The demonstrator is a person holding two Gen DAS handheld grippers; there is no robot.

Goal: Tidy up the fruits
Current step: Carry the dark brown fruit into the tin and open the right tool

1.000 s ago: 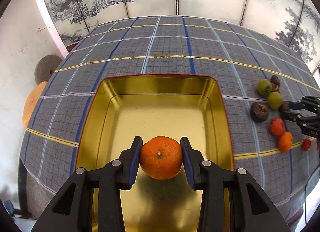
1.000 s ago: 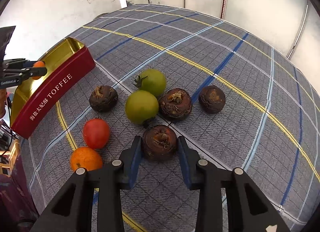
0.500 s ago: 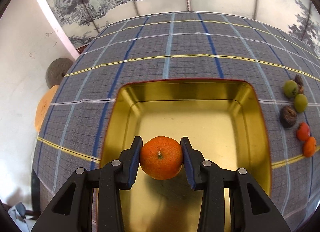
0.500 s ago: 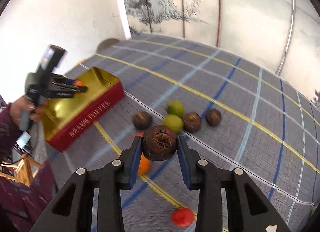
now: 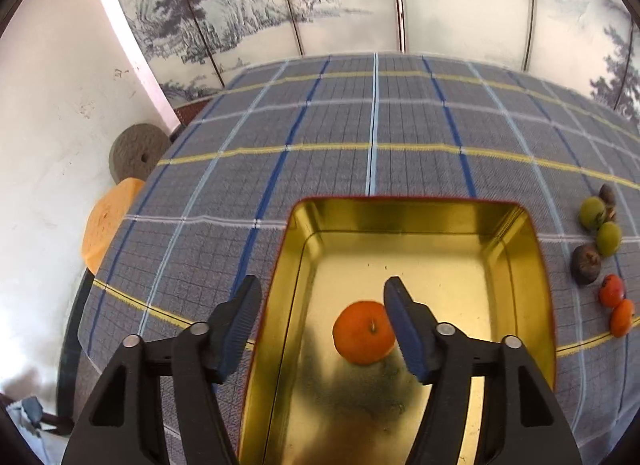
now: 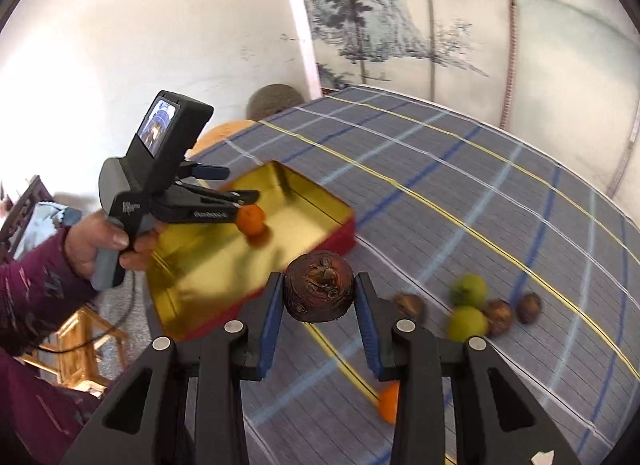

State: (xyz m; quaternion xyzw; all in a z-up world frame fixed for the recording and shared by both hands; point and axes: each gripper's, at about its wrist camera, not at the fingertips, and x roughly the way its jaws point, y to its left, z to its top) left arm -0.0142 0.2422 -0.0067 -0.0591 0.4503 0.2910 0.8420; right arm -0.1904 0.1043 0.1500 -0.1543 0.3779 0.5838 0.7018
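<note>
The mandarin (image 5: 364, 332) lies on the floor of the gold tin (image 5: 400, 203), which has red outer walls. My left gripper (image 5: 322, 289) hangs above it with its jaws opening. The mandarin sits by the right pad, free of the left one. In the right wrist view a hand (image 6: 100, 241) holds the left gripper (image 6: 240, 185) over the tin (image 6: 340, 237), with the mandarin (image 6: 251, 219) below its tips. My right gripper (image 6: 319, 281) is shut on a dark brown fruit (image 6: 319, 291), held in the air just right of the tin.
On the checked cloth right of the tin lie two green fruits (image 6: 468, 289), three brown ones (image 6: 498, 317) and an orange one (image 6: 390, 401). A red fruit (image 5: 612, 291) lies there too. A grey stone disc (image 5: 136, 151) and an orange round thing (image 5: 106, 225) stand beyond the table's left edge.
The left jaws have spread and let go of the mandarin, which now rests in the tin. The right gripper has risen off the cloth with the brown fruit and swung toward the tin.
</note>
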